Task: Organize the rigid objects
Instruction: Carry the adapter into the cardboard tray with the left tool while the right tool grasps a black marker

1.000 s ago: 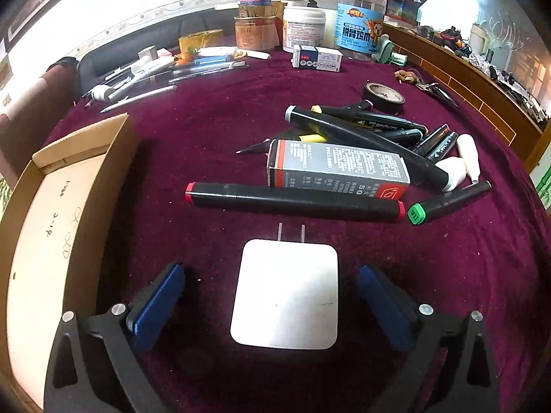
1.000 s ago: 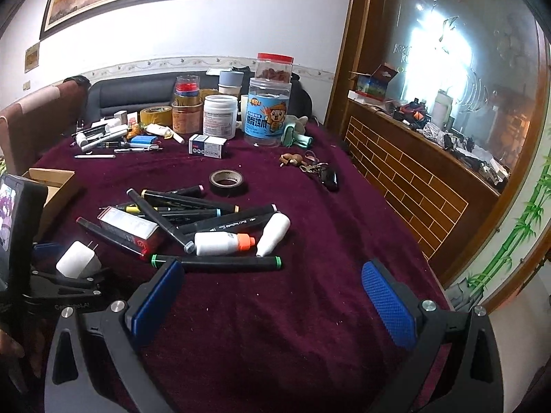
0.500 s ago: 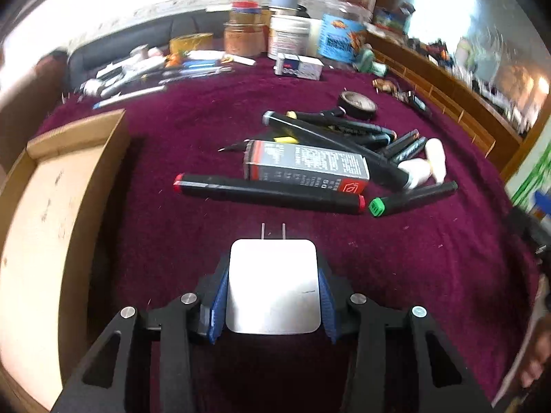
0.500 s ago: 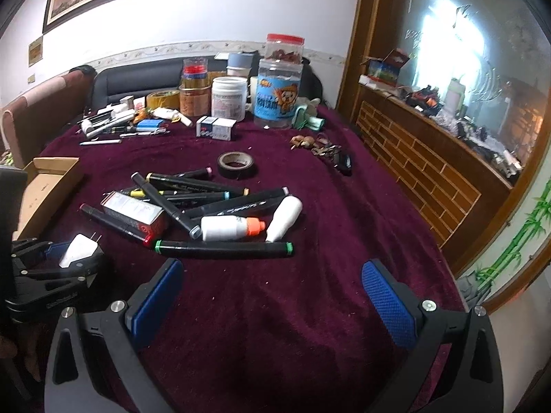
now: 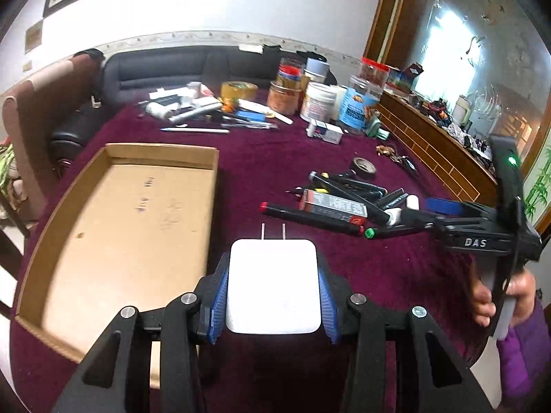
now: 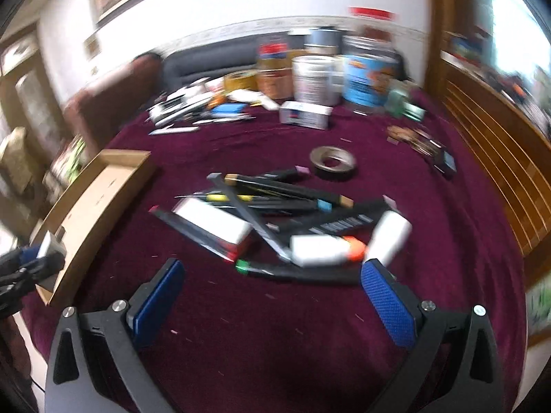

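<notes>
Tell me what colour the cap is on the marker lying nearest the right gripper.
Green; the marker's cap shows sharpest in the left wrist view.

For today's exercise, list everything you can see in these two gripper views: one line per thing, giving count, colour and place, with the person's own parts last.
charger: one, white, clamped in the left gripper, prongs forward.
cardboard box: one, brown, open, left side of the table.
markers: a pile, count unclear, black with coloured caps, mid-table.
small carton: one, grey and red, lying on the markers.
glue bottles: two, white, one orange-capped, beside the pile.
tape roll: one, dark, beyond the markers.
jars: several, mixed colours, far edge.
tablecloth: one, maroon.
left gripper: black, blue pads.
right gripper: open over the green-capped marker; its jaws have just been closing slightly.
hand: one, holding the right gripper.
</notes>
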`<state>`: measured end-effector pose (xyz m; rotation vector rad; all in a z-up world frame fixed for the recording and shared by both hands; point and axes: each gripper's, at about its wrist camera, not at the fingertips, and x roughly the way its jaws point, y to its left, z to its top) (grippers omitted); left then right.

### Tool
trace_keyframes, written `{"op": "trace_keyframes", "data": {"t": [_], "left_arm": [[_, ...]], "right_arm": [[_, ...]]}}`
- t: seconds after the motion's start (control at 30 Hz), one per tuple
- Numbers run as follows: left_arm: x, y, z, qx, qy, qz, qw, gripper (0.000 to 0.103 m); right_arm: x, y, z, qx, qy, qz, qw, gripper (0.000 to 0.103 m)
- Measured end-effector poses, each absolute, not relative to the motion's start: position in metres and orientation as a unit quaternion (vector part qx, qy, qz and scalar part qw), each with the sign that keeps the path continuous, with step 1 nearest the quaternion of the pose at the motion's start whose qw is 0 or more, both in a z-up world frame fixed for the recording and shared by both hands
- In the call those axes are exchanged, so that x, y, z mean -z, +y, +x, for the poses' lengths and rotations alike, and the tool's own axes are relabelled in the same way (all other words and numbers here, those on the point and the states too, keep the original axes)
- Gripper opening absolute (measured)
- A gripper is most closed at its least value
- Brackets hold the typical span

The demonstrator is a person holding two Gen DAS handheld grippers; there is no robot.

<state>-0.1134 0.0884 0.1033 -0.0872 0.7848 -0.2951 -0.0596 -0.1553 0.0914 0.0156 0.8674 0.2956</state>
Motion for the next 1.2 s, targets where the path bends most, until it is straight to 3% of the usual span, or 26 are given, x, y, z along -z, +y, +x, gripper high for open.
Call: {"op": "trace_keyframes", "data": {"t": [0.07,0.2,0.77,0.8,0.87,1.2], "left_arm": [[-0.104,0.098,-0.119,0.136,0.378,-0.042,0.915,0.047],[-0.104,0.112,-0.127,0.130,0.373,-0.046,0.918,0.047],[-0.094,0.159,-0.134,0.121,0.371,-0.080,0.917,0.047],[-0.095,0.161,-0.136,0.120,0.370,-0.080,0.918,0.047],[-0.099,0.164,-0.137,0.117,0.369,-0.081,0.918,0.047],[-0.156,0.185,-0.111,0.113,0.375,-0.076,0.917,0.047]], "right_arm": [[-0.085,-0.127,-0.050,-0.221,0.440,0.008,0.870,0.093],[-0.060,-0.080,-0.022,-0.261,0.488,-0.032,0.832,0.050],[-0.025,-0.038,0.027,-0.226,0.542,-0.149,0.796,0.045],[-0.027,-0.041,0.027,-0.222,0.545,-0.138,0.797,0.029],[-0.030,-0.049,0.025,-0.228,0.553,-0.110,0.794,0.014],[-0.099,-0.070,-0.007,-0.358,0.501,0.093,0.783,0.014]]}}
